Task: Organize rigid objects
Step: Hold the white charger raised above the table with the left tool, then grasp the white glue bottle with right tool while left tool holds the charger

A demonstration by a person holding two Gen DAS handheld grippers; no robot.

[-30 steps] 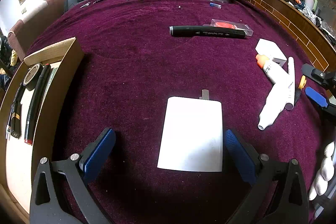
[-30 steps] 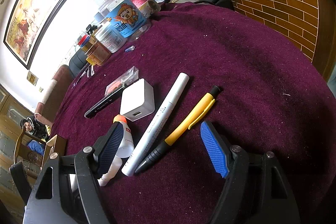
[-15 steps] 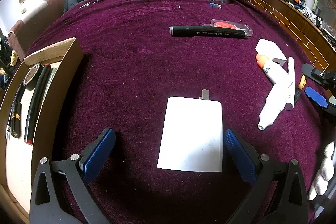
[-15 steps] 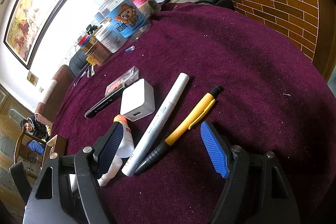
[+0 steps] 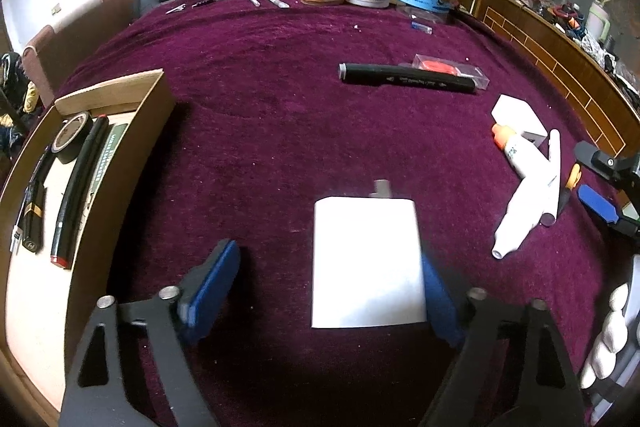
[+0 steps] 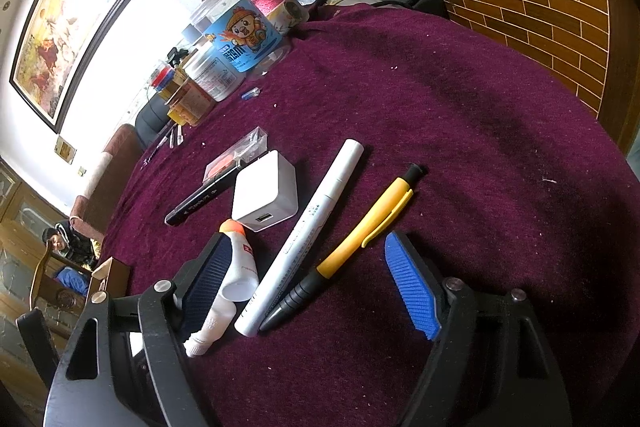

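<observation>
Left wrist cam: I'm closing the left gripper [image 5: 326,281] round the white charger [image 5: 366,261], not yet clamped; tray [image 5: 132,163] off its left is holding a few pens, w/ most items still waiting ahead of the open right gripper [image 6: 308,279].

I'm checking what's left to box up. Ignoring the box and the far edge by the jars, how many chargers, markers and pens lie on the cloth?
Chargers: 2 (flat charger, cube charger)
Markers: 2 (black marker, white marker)
Pens: 1 (yellow pen)
Total: 5
</observation>
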